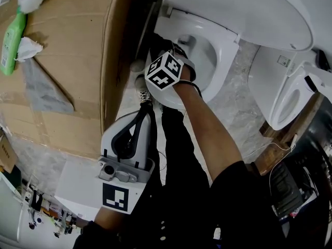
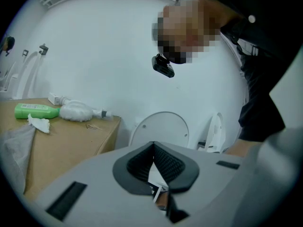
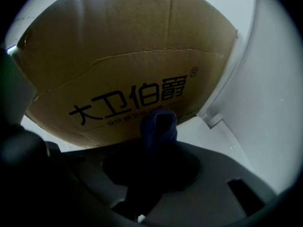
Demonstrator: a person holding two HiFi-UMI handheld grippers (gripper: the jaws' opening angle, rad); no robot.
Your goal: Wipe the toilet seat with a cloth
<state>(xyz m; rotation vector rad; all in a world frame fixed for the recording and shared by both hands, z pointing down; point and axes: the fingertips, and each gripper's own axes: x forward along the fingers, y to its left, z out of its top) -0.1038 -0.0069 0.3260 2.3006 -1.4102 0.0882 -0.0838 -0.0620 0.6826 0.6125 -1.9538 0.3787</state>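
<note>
Right claw [image 3: 156, 150]: clamped on a dark blue cloth [image 3: 159, 123], a fold of which stands up out of the closed jaws. In the head view this claw, topped by its marker cube [image 1: 164, 70], sits over the near left part of the white toilet seat [image 1: 226, 61], by the rim of the bowl. The cube hides the tip there, so I cannot tell whether the cloth is touching the seat. The right gripper view shows white surface just beyond the cloth and, behind it, the printed side of a cardboard box [image 3: 128, 56].

Left claw [image 2: 153, 148]: jaws together, nothing held between them. It is held low, close to my body, well apart from the seat.

The lid [image 1: 244, 9] is raised. A second toilet [image 1: 290, 92] stands to the right. On top of the box lie a green bottle [image 1: 11, 38] and a crumpled white wad [image 1: 28, 48].
</note>
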